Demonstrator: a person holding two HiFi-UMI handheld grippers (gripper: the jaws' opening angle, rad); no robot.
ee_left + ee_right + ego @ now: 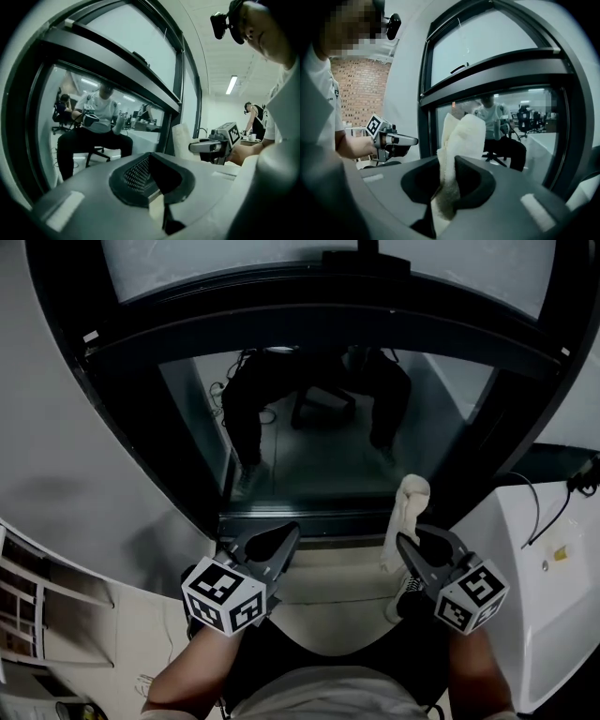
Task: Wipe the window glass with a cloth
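The window's lower glass pane [319,442] sits in a dark frame straight ahead of me, just above the sill. My right gripper [405,542] is shut on a white cloth [405,512], which stands up from the jaws close to the pane's lower right corner. In the right gripper view the cloth [459,138] rises in front of the glass [520,131]. My left gripper [289,532] hangs by the pane's lower left, jaws together with nothing between them. The left gripper view shows the pane [89,136] and the cloth [180,138] off to the right.
A seated person [309,390] in dark trousers shows through the glass. A white cabinet [539,606] with a black cable stands at the right. Shelves [23,606] are at the far left. A pale sill [328,563] runs under the frame.
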